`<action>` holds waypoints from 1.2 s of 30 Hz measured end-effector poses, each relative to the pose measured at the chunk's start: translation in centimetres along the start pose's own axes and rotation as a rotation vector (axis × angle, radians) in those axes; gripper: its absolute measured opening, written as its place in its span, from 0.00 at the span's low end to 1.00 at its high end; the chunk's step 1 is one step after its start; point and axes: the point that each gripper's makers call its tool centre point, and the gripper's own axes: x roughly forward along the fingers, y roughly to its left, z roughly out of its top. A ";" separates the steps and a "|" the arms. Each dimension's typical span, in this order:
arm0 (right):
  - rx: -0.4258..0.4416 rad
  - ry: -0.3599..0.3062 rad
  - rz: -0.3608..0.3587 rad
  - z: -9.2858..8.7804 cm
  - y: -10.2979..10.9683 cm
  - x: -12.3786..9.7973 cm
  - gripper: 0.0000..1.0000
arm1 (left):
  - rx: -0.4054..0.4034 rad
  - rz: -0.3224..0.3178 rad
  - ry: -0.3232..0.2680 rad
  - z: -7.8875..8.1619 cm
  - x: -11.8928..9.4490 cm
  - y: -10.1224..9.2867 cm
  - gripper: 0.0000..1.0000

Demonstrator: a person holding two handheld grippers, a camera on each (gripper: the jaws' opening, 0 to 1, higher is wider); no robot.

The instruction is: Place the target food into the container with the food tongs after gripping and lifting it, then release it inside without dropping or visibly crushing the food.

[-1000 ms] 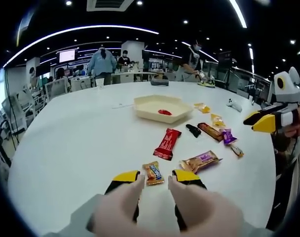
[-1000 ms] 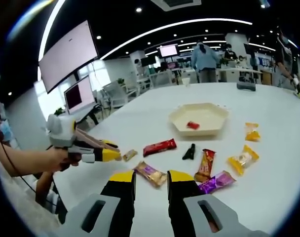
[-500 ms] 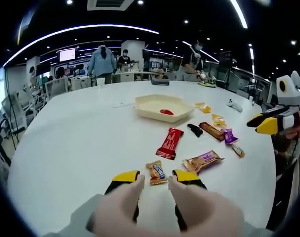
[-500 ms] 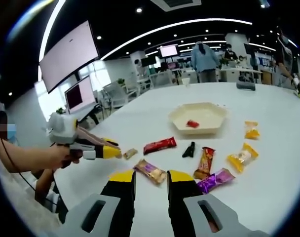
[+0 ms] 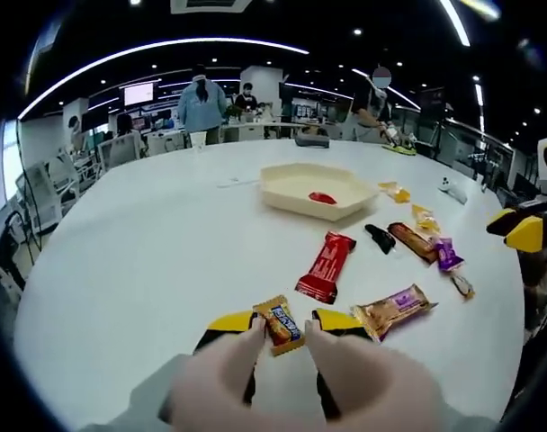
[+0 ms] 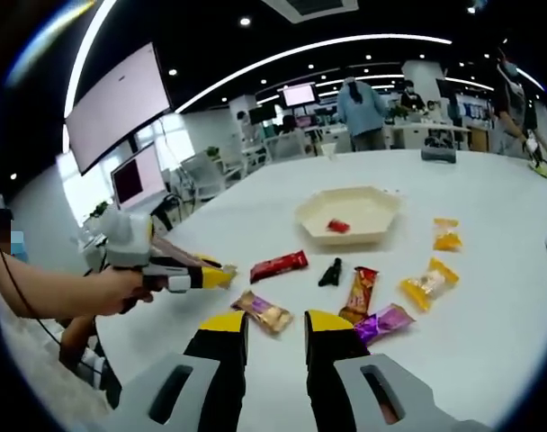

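The left gripper (image 5: pixel 282 321) is holding its jaws apart around the orange snack packet (image 5: pixel 278 323) on the white table (image 5: pixel 147 234) — the right gripper (image 6: pixel 276 325) is hovering open, the beige container (image 5: pixel 312 188) sitting farther off.

a: how many wrapped snacks (image 5: pixel 326 266) lie on the table (image 5: pixel 138 234)?
b: eight loose, plus one small black item (image 5: pixel 380 238).
a: and containers?
b: one tray (image 5: pixel 311 187), one red piece (image 5: pixel 322 197) inside. two grippers (image 5: pixel 274 322) over it all.
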 end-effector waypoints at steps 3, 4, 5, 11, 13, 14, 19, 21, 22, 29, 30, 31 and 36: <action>0.002 0.022 0.001 -0.5 -0.1 0.3 0.24 | -0.009 0.012 -0.004 0.1 0.0 0.3 0.18; -0.004 0.025 0.005 -0.4 0.0 0.5 0.23 | -0.008 0.015 -0.004 0.1 0.1 0.3 0.18; -0.007 0.024 0.011 -0.2 0.1 0.6 0.23 | -0.006 0.016 -0.001 0.2 0.1 0.3 0.18; -0.030 0.008 0.035 0.8 0.7 1.2 0.23 | -0.003 0.015 0.010 0.4 0.0 0.5 0.17; -0.029 0.008 0.037 0.8 0.6 1.3 0.23 | -0.001 0.014 0.007 0.6 -0.2 0.4 0.16; -0.029 0.007 0.038 0.8 0.6 1.3 0.23 | 0.003 0.015 0.003 0.6 -0.3 0.5 0.16; -0.016 0.000 0.036 0.7 0.6 1.1 0.23 | 0.000 0.021 -0.003 0.6 -0.9 0.9 0.16; -0.012 -0.006 0.036 0.7 0.7 0.9 0.23 | -0.006 0.018 -0.003 0.7 -1.1 0.7 0.16; -0.011 -0.008 0.036 0.7 0.8 0.9 0.23 | -0.007 0.017 -0.004 0.8 -1.2 0.7 0.16; 0.011 -0.014 0.025 0.0 0.7 0.3 0.23 | 0.000 0.002 -0.033 1.6 -2.3 0.6 0.16; 0.022 -0.021 0.022 0.1 0.6 0.2 0.23 | -0.002 0.002 -0.034 1.6 -2.3 0.7 0.16; 0.028 -0.023 0.020 0.1 0.6 0.2 0.23 | -0.009 0.001 -0.032 1.6 -2.3 0.7 0.16; 0.031 -0.031 0.017 0.1 0.7 0.1 0.23 | -0.001 -0.001 -0.034 1.7 -2.5 0.4 0.16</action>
